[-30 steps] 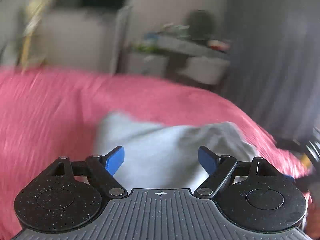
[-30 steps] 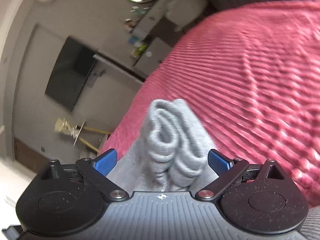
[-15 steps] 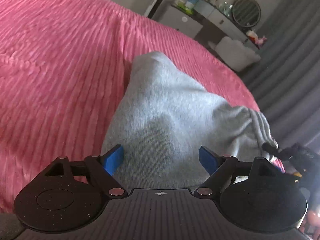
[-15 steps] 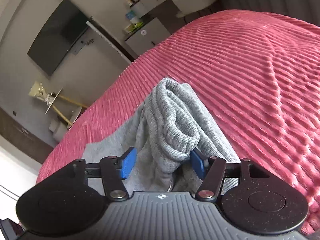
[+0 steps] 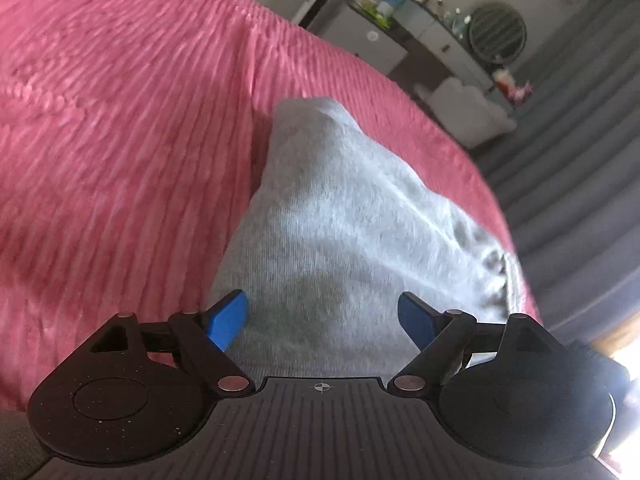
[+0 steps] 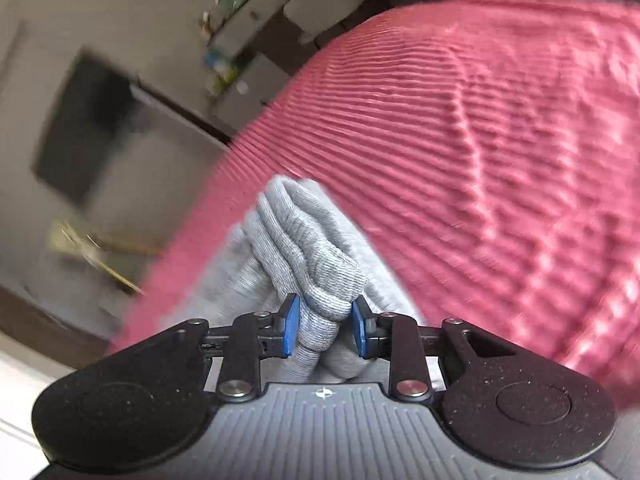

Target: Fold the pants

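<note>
Grey sweatpants (image 5: 344, 216) lie bunched on a pink ribbed bedspread (image 5: 120, 128). My left gripper (image 5: 322, 316) is open, its blue fingers spread wide over the near edge of the grey cloth without pinching it. In the right wrist view the pants (image 6: 308, 256) show a thick ribbed waistband folded into ridges. My right gripper (image 6: 325, 330) is shut on that waistband, the blue pads pressing it from both sides, low over the bedspread (image 6: 500, 160).
Beyond the bed's far edge stand a cabinet with bottles and a round mirror (image 5: 496, 34), a white pouf (image 5: 468, 116) and grey curtains (image 5: 580, 168). The right wrist view shows a dark wall screen (image 6: 84, 128) and a gold tripod stand (image 6: 92, 252).
My right gripper has closed from wide open onto the waistband. My left gripper stays open and has settled over the pants after a fast swing down toward the bed.
</note>
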{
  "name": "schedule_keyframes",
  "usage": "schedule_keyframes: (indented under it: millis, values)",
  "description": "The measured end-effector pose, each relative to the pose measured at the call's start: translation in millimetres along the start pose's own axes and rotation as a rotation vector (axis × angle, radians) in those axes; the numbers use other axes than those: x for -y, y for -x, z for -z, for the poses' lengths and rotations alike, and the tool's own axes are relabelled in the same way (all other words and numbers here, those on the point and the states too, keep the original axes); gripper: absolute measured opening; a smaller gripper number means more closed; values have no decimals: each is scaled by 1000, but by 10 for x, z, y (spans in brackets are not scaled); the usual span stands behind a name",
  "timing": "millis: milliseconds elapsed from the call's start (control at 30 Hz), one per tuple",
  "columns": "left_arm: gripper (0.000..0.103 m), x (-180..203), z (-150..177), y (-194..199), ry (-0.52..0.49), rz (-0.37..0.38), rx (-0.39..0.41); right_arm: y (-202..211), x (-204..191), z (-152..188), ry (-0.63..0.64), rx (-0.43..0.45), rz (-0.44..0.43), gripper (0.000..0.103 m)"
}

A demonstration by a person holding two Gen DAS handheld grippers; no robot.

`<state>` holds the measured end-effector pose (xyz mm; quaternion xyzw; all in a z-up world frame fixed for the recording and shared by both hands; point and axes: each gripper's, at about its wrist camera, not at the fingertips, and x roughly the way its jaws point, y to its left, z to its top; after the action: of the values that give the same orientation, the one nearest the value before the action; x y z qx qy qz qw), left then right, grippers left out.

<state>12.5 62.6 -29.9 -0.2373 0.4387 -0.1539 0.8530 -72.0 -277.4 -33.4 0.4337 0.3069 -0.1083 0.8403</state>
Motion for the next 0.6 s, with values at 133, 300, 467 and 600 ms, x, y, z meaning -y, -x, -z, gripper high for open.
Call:
schedule_keyframes:
  millis: [133,300,467,600]
  values:
    - [88,159,77,-47,-106,-97,-44,86,-259,33,110,37,73,39]
    - [92,299,163,-120,-193,-155,-80,317,-513,48,228,123,123,40]
    - [92,297,198,-95,-193,-158,-104,299,-794,214,338,73,-48,40]
    - [96,311,242,-53,-214,-178,-107,25,-852,389,402,-16,-58,40]
